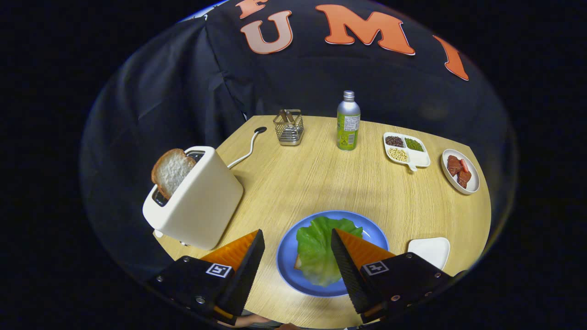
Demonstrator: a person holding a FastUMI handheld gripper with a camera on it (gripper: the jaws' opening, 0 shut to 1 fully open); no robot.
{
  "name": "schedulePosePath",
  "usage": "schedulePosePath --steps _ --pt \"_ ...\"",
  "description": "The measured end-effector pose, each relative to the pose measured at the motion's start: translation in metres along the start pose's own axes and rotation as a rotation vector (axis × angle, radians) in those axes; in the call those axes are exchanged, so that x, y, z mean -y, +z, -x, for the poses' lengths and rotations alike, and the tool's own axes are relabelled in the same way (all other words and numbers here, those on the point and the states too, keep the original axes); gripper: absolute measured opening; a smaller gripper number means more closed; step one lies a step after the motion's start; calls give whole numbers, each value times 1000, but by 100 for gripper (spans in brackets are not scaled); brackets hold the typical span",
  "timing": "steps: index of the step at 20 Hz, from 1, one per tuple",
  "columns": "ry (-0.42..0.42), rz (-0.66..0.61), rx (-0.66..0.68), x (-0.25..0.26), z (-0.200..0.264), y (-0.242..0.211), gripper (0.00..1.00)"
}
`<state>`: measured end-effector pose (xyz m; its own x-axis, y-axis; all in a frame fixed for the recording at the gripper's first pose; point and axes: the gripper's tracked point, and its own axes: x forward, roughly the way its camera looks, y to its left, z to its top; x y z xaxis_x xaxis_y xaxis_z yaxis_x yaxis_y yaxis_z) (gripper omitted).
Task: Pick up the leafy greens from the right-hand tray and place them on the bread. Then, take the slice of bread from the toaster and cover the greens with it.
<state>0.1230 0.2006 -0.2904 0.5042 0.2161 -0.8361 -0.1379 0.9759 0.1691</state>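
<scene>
Nearest me, the gripper (297, 256) hangs wide open, nothing held, its fingers straddling the blue plate (286, 252). On that plate the leafy greens (317, 247) already cover the bread (298, 263), only a corner peeking out. Farther back on the left, the toaster (197, 197) holds the slice of bread (172, 172), standing half out. I'd judge it light, soft and crumbly: pinch gently across its flat faces near the exposed top.

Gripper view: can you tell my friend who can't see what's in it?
The open gripper hovers over a lettuce leaf lying on bread on a blue plate. Beyond, a bread slice sticks out of a white toaster.
</scene>
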Motion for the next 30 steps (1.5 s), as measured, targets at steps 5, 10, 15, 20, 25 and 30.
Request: schedulePosePath --steps 5,10,15,20,25,30 --pt "44 22 -2 -41 16 24 89" --pt "82 58 -16 -86 26 42 91" --pt "108 100 -6 -127 35 58 91" --pt "129 89 -33 -165 34 67 91" --pt "156 61 -86 -204 30 76 91" --pt "147 95 -150 -235 4 70 90"
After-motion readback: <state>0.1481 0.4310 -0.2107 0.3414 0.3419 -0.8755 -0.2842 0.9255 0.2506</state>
